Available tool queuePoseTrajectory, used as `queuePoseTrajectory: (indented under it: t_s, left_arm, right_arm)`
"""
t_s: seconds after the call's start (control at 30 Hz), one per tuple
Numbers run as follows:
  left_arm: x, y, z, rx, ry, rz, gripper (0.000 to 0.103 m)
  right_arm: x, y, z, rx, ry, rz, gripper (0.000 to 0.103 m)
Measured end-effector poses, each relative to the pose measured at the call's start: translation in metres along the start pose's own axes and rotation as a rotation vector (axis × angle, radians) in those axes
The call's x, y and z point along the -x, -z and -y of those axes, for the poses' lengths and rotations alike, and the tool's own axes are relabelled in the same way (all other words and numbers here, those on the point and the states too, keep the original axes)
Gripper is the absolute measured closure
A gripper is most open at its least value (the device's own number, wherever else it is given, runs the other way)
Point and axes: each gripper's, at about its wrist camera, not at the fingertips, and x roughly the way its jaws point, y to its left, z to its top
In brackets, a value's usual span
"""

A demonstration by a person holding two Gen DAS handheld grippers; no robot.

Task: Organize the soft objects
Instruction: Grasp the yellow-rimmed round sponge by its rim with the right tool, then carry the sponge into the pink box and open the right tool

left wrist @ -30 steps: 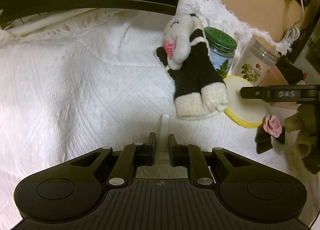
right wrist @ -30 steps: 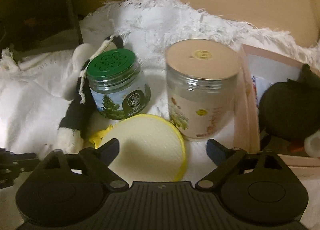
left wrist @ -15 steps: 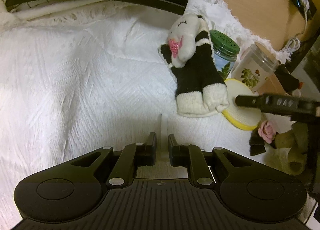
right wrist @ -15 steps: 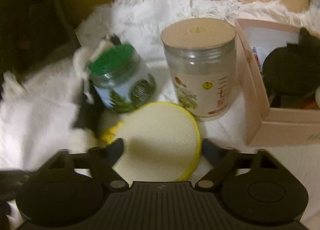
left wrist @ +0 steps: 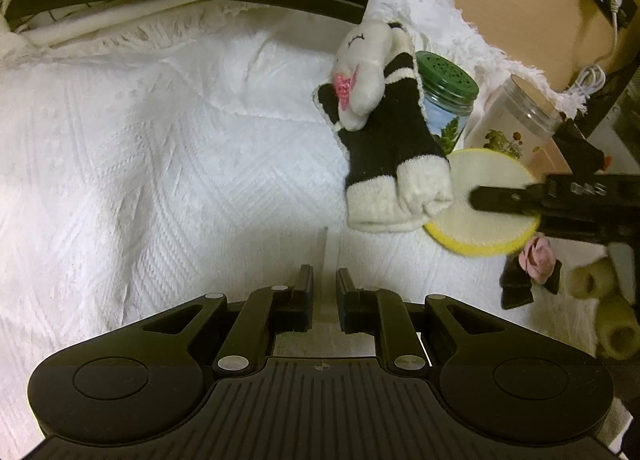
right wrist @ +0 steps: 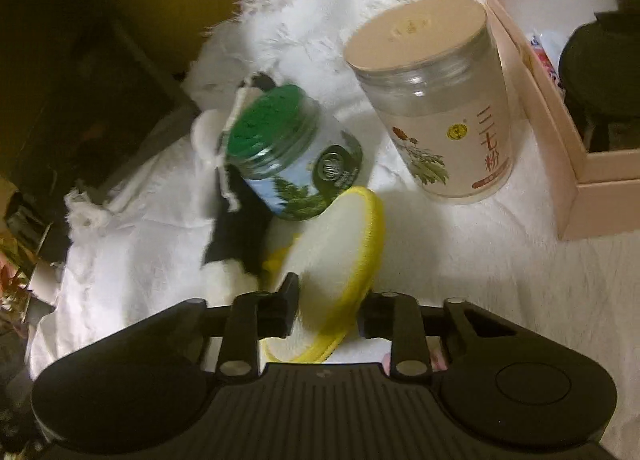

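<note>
Sponge being pinched edge-on between right gripper jaws, just closing, tilting for lifting; left gripper idling, jaws nearly shut, empty.

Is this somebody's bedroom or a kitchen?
Probably a bedroom or living room, though I can't be sure. A soft white fringed blanket covers everything, a sock-like plush bunny lies on it, and a charging cable is plugged in by the wall. No sink or stove shows.
</note>
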Motion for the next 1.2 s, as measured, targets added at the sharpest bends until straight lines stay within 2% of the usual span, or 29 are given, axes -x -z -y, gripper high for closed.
queuePoseTrajectory:
  t_s: [0.07, 0.17, 0.27, 0.4, 0.53, 0.6, 0.67, 0.77, 0.83, 0.93, 1.0, 1.07, 1.13, 1.2]
  left_arm:
    - [-0.001, -0.002, 0.004, -0.021, -0.01, -0.003, 0.09]
    - [0.001, 0.002, 0.011, -0.074, -0.016, 0.002, 0.092]
    - [0.01, 0.005, 0.017, -0.094, 0.005, 0.01, 0.094]
    - [0.031, -0.001, 0.029, -0.123, 0.021, 0.058, 0.096]
    - [0.051, -0.023, 0.047, -0.161, 0.027, 0.121, 0.096]
    - [0.057, -0.032, 0.052, -0.171, 0.025, 0.129, 0.095]
    - [0.054, -0.036, 0.049, -0.143, 0.005, 0.1, 0.093]
    - [0.035, -0.032, 0.035, -0.022, 0.046, 0.002, 0.092]
    - [0.024, -0.021, 0.034, 0.025, 0.038, -0.018, 0.091]
    - [0.013, -0.004, 0.046, -0.038, -0.083, 0.015, 0.086]
    - [0.004, 0.003, 0.053, -0.083, -0.139, 0.0, 0.085]
    - [-0.005, 0.007, 0.059, -0.128, -0.181, -0.028, 0.083]
    - [-0.009, 0.009, 0.065, -0.184, -0.204, -0.01, 0.083]
    - [-0.012, 0.008, 0.064, -0.182, -0.203, 0.005, 0.082]
  right_arm:
    - [0.015, 0.0, -0.013, 0.074, 0.007, 0.007, 0.087]
    - [0.044, -0.001, -0.031, 0.174, 0.033, 0.042, 0.088]
    - [0.074, -0.01, -0.037, 0.217, 0.042, 0.076, 0.088]
    - [0.12, -0.029, -0.032, 0.246, 0.058, 0.14, 0.088]
    - [0.174, -0.054, -0.018, 0.265, 0.098, 0.262, 0.088]
    - [0.196, -0.062, -0.009, 0.276, 0.152, 0.317, 0.088]
    - [0.217, -0.062, 0.004, 0.293, 0.196, 0.351, 0.088]
    - [0.226, -0.051, 0.024, 0.289, 0.224, 0.342, 0.088]
    - [0.22, -0.04, 0.039, 0.271, 0.215, 0.303, 0.088]
    - [0.197, -0.02, 0.055, 0.215, 0.182, 0.224, 0.088]
    - [0.186, -0.008, 0.061, 0.189, 0.171, 0.182, 0.088]
    - [0.178, 0.001, 0.064, 0.185, 0.161, 0.148, 0.088]
    - [0.173, 0.009, 0.063, 0.209, 0.165, 0.133, 0.088]
    - [0.169, 0.013, 0.062, 0.227, 0.174, 0.125, 0.088]
